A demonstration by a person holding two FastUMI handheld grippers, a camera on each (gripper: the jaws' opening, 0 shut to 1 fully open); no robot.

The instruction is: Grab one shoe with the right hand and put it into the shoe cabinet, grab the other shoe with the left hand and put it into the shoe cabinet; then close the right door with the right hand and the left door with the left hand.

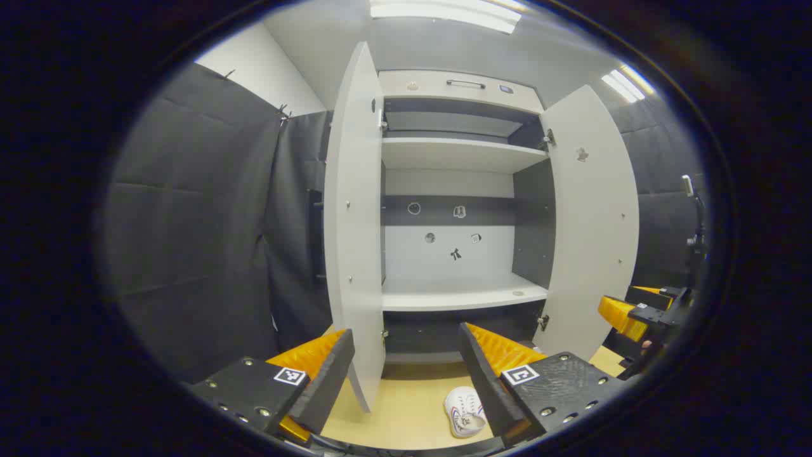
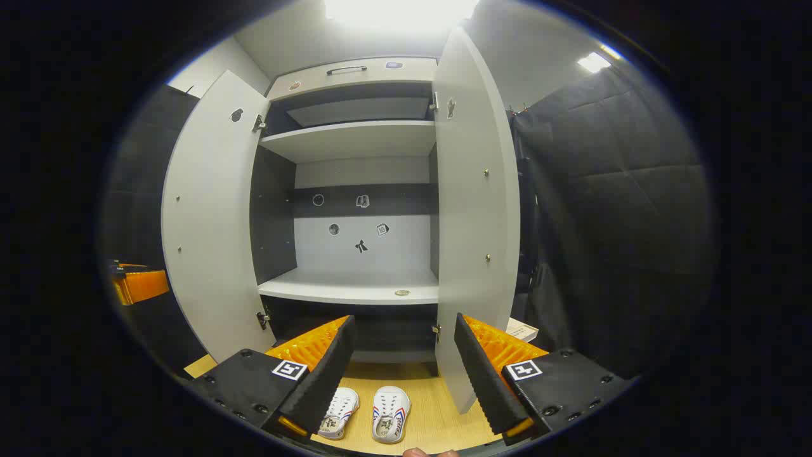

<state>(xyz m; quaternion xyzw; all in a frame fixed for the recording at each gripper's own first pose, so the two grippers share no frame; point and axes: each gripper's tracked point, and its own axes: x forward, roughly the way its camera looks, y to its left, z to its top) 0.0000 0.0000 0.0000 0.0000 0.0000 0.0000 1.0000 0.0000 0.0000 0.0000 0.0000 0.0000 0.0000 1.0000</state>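
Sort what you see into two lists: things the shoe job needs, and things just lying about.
Needed: two shoes on the floor; cabinet, empty shelf; left door and right door, both open; left tool and right tool, both open.

Lying about: stickers on the cabinet's back wall; small box behind the right door.

You had a pale grey shoe cabinet (image 2: 355, 143) in front of you, its two doors (image 2: 212, 216) the same light grey and its side walls and a band across the back panel dark charcoal. The shelves (image 1: 460, 293) were off-white. Small black-and-white stickers (image 2: 361, 246) dotted the back panel. The two shoes (image 2: 390, 414) were white with red and blue stripes on their sides, and they sat on a light, wood-toned floor (image 2: 438, 412). The booth's padded wall (image 1: 190, 222) was dark grey, the ceiling (image 1: 444, 44) white.
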